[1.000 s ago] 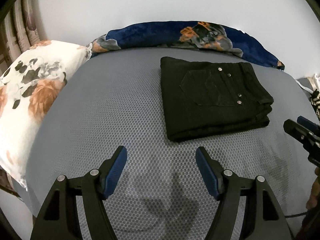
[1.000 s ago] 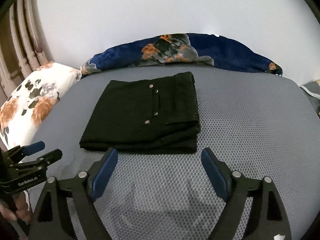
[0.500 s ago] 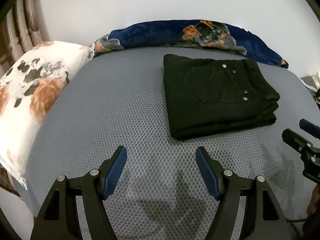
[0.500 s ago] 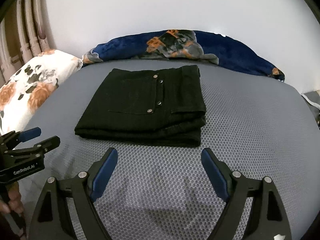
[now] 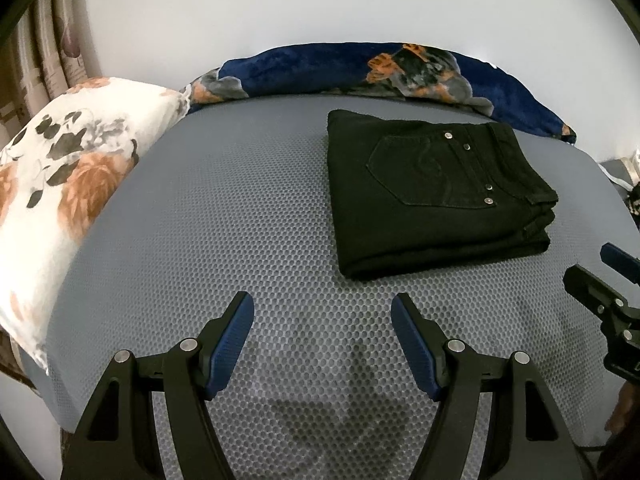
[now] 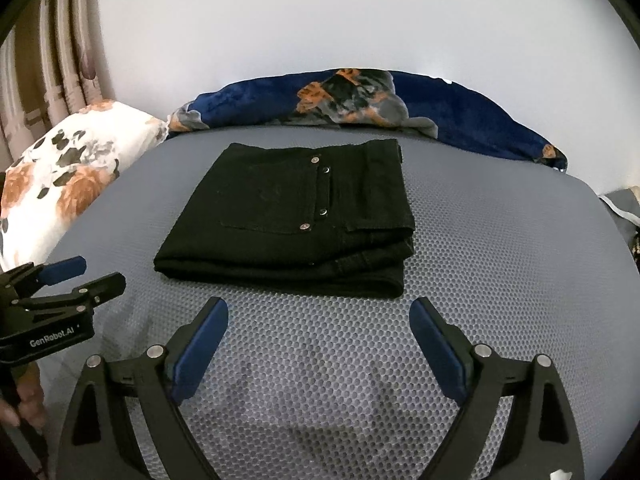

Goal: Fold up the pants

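Black pants point(image 5: 428, 196) lie folded into a compact rectangle on the grey mesh bed cover point(image 5: 224, 216), back pocket with metal rivets facing up. They also show in the right wrist view point(image 6: 296, 216). My left gripper point(image 5: 322, 312) is open and empty, hovering above the cover short of the pants' near left corner. My right gripper point(image 6: 318, 316) is open and empty, just in front of the pants' near edge. Each gripper shows at the edge of the other's view, the right one point(image 5: 600, 268) and the left one point(image 6: 72, 276).
A white floral pillow point(image 5: 68, 184) lies along the bed's left side. A rolled dark blue floral blanket point(image 5: 360, 68) lies across the far edge against the white wall. Curtains point(image 6: 52, 60) hang at far left. Some fabric sits past the bed's right edge point(image 6: 624, 208).
Both grippers have drawn back and risen slightly from the pants, still open. The pants have stayed put in their folded shape.
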Demonstrator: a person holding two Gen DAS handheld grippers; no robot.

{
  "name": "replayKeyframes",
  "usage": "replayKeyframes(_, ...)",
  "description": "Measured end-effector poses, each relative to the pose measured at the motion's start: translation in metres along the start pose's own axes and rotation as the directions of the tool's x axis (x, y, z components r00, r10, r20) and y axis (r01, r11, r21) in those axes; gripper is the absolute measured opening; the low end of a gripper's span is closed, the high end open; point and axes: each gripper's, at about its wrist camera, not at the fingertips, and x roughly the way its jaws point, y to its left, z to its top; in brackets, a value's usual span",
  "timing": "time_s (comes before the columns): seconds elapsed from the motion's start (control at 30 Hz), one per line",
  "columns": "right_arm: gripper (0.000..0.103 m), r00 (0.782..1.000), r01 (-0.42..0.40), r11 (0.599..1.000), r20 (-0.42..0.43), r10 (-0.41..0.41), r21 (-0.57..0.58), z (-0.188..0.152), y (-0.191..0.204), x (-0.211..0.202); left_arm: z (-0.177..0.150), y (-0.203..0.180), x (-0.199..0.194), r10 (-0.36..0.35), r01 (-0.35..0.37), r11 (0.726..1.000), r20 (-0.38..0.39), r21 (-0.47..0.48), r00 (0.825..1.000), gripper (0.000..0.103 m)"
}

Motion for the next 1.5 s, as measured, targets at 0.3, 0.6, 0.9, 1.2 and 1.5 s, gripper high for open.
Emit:
replayKeyframes(0.3,0.091,1.000,0.011,0.999,0.005,-0.012,0.032,-0.0002,-0.0018,-0.0033,-0.0019,-0.0010,-0.0032,0.018,-0.018,1.000,0.013,-0.014,1.000,0.072)
replayKeyframes(0.6,0.091,1.000,-0.003,0.998,-0.021,0.004,0.063,-0.0014,-0.0051,0.0015,-0.0024,0.0040,-0.0010,0.047,-0.047,0.998,-0.001,-0.040,0.999,0.073)
replayKeyframes(0.9,0.091,0.999,0.008,0.998,-0.037,-0.005,0.058,-0.0015,-0.0052,0.0039,-0.0026,0.0061,0.0010,0.047,-0.048,0.997,-0.014,-0.052,0.999,0.073)
replayKeyframes(1.2,0.091,0.999,0.012,0.999,-0.046,-0.009,0.048,-0.0033,-0.0038,0.0065,-0.0044,0.0035,-0.0004,0.036,-0.037,0.999,-0.013,-0.040,0.999,0.073)
replayKeyframes(1.5,0.091,0.999,0.019,0.999,-0.044,-0.017,0.031,-0.0035,-0.0015,0.0064,-0.0054,0.0008,-0.0011,0.036,-0.036,0.999,-0.012,-0.031,0.999,0.073)
